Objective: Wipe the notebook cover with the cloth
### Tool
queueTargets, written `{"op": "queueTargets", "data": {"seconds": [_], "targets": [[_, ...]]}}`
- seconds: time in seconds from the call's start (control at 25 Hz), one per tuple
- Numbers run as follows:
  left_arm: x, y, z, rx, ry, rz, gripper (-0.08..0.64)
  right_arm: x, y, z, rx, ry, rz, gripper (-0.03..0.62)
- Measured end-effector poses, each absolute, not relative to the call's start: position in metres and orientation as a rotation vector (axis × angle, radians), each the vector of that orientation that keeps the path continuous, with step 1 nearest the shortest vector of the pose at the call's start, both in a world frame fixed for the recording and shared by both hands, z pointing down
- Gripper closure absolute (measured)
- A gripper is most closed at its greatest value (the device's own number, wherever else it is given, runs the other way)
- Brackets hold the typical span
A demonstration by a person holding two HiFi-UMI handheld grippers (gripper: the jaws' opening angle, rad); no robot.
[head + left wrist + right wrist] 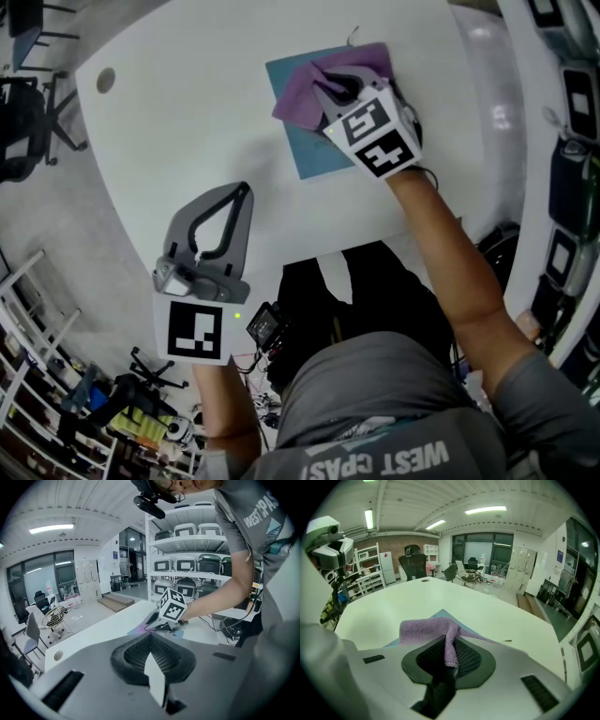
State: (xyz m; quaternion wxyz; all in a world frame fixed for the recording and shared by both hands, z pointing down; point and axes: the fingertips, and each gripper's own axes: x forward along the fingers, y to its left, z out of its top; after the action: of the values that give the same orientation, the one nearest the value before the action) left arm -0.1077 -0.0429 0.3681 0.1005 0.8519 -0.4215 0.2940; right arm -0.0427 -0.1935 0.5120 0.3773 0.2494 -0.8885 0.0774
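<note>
A blue notebook [306, 150] lies flat on the white table [187, 122], at the far right. A purple cloth [309, 89] is spread over its far part. My right gripper [330, 79] is shut on a fold of that cloth and holds it down on the cover. In the right gripper view the cloth [423, 630] hangs from between the closed jaws [449, 638], and a blue corner of the notebook [441, 615] shows beyond it. My left gripper [245, 190] hovers near the table's front edge, well left of the notebook, shut with nothing in it [150, 635].
A round cable hole [105, 81] sits at the table's far left. Office chairs [23, 122] stand on the floor to the left. Shelves with bins [197, 564] stand behind the person. A black device with cables [267, 323] hangs just below the table's front edge.
</note>
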Motion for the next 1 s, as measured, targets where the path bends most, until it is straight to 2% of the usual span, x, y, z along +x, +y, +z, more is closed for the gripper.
{"op": "queueTargets", "data": {"seconds": [0.32, 0.76, 1.0], "targets": [[-0.127, -0.037, 0.372, 2.466, -1.308, 0.846, 0.558, -0.098, -0.184, 0.512, 0.491, -2.33, 0.163, 0.515], [-0.12, -0.05, 0.366, 2.511, -1.249, 0.873, 0.558, -0.006, -0.235, 0.513, 0.784, -2.225, 0.268, 0.515], [-0.112, -0.054, 0.368, 2.535, -1.205, 0.879, 0.558, -0.012, -0.24, 0.508, 0.784, -2.209, 0.239, 0.515]]}}
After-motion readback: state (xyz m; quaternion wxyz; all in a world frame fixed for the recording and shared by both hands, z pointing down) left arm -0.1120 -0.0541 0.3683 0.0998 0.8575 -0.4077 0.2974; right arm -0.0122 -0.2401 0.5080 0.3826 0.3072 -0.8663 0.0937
